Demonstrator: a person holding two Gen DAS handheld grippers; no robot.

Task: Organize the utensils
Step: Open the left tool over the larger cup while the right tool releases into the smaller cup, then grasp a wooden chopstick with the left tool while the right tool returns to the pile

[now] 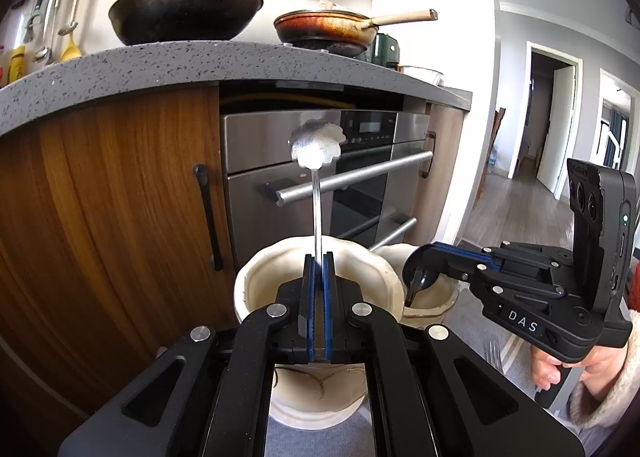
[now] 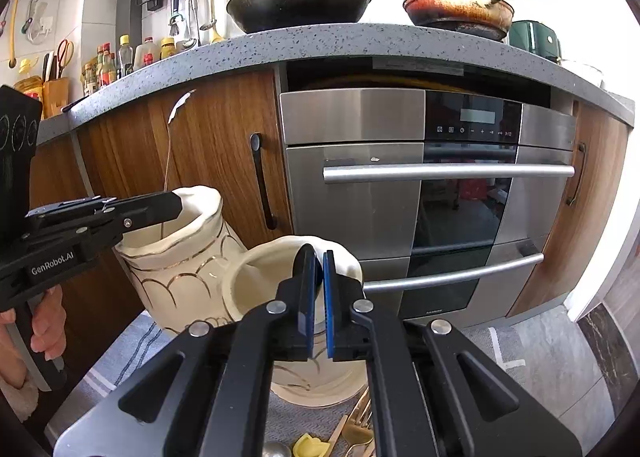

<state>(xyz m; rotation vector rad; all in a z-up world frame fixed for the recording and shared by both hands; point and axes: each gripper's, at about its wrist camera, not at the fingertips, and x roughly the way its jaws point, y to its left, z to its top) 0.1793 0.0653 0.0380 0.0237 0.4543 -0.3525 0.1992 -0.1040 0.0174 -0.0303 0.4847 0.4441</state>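
Observation:
My left gripper (image 1: 319, 261) is shut on the handle of a silver spoon (image 1: 317, 143) with a scalloped bowl, held upright over a cream ceramic holder (image 1: 256, 277). That holder shows in the right wrist view (image 2: 180, 269) with gold trim, the spoon (image 2: 179, 107) edge-on above it and the left gripper (image 2: 176, 207) at its rim. My right gripper (image 2: 319, 257) is shut on a black spoon (image 2: 301, 263) over a second cream holder (image 2: 256, 281). In the left wrist view the right gripper (image 1: 420, 257) holds the black spoon (image 1: 418, 277) in the second holder (image 1: 436, 297).
Both holders stand on a grey striped cloth (image 2: 132, 345). Gold forks (image 2: 356, 429), a yellow piece (image 2: 310, 447) and a silver spoon bowl (image 2: 276, 449) lie on it near me. Behind are wood cabinets (image 1: 108, 197), a steel oven (image 2: 420, 197) and a countertop (image 1: 160, 61) with two pans.

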